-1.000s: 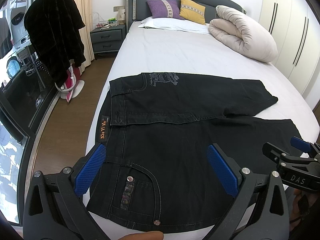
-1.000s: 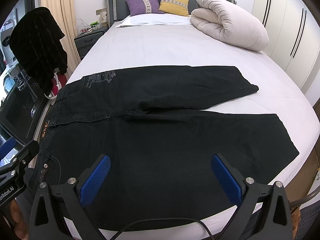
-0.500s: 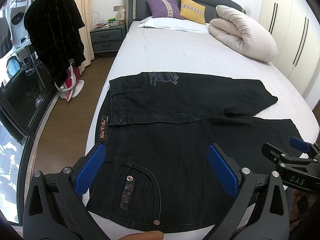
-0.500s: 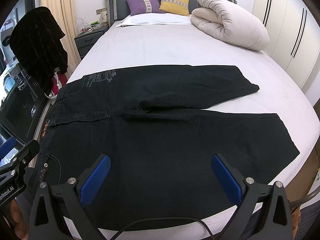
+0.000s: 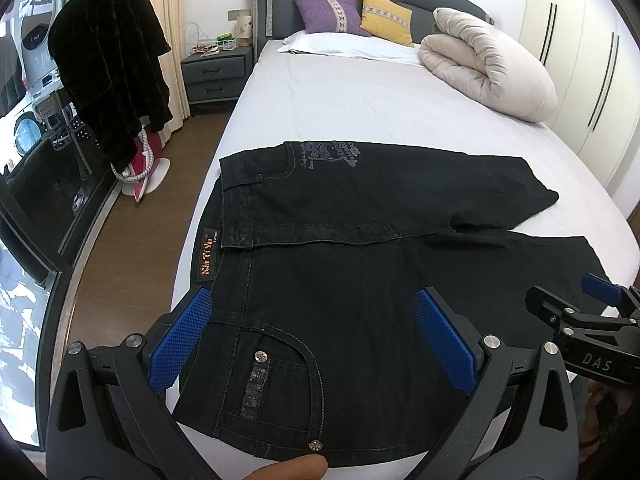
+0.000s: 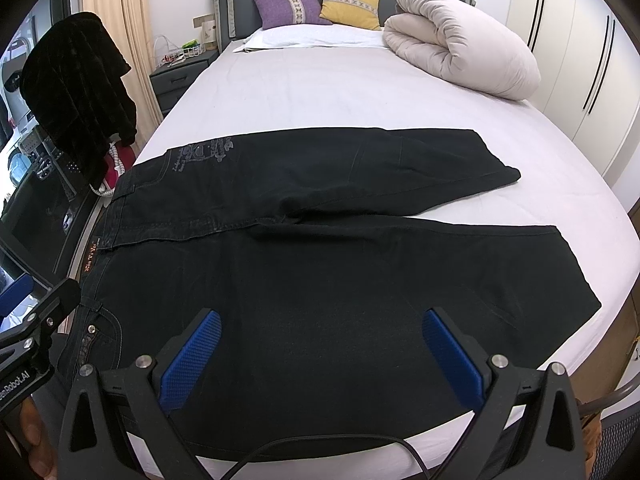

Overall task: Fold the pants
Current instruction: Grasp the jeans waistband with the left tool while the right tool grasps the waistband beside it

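Left wrist view showed both tools, left tool [image 5: 316,340] and right tool [image 6: 320,356], gaping over flat pants [image 5: 360,272]; pinching one denim layer at 6 o'clock risked a lopsided fold.

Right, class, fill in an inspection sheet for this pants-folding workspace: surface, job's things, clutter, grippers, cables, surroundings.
Surface: white bed sheet, smooth.
Job's things: black pants spread flat, unfolded, waistband at left, legs running right.
Clutter: rolled duvet, purple pillow and yellow pillow at the headboard, clear of the pants.
Grippers: left gripper and right gripper open, empty, above the pants.
Cables: black cable below the right gripper.
Surroundings: nightstand, dark garment hanging, wardrobe.
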Available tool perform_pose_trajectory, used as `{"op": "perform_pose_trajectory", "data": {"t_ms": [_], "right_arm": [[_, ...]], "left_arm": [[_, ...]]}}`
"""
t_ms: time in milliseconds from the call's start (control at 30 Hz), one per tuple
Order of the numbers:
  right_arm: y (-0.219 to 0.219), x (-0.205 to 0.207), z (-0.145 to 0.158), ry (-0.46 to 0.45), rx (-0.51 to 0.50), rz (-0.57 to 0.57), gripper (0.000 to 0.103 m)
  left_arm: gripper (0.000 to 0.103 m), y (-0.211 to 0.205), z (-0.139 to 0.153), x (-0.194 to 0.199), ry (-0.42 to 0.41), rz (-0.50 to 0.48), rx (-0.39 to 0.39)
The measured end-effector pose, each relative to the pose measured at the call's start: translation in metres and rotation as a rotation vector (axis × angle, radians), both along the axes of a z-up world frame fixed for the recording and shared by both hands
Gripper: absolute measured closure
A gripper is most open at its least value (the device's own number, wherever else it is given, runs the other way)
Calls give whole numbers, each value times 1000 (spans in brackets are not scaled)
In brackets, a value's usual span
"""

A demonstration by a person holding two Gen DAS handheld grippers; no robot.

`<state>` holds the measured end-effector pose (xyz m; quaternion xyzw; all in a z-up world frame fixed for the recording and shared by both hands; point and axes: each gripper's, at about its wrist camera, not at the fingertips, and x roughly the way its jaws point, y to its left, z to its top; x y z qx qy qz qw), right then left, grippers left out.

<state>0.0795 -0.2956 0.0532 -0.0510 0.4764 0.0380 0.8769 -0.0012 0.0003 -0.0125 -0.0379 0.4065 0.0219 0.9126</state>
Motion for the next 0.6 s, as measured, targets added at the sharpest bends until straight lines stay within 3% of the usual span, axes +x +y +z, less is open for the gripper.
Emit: {"op": "perform_pose_trajectory", "data": {"t_ms": [233,300,367,433,500,600], "right_arm": [[-2,3,1,-11,29,8,0],[-6,7,4,-23,52,20,0],[-8,11,8,-45,81,39,0],[-8,16,12,-66,103,60,0],[-7,25,15,-84,121,90,0],[-6,43,17,-101,133,143,0]], "left_arm": [[0,-2,-5,5,-29,1,3],[0,0,-14,17,34,-36,-13],[0,9,-28,29,112,-55,-117],[0,13,-38,38,144,-45,-118],[0,12,-46,44,129,-59,-83],[0,16,-44,49,42,-54,-51]]}}
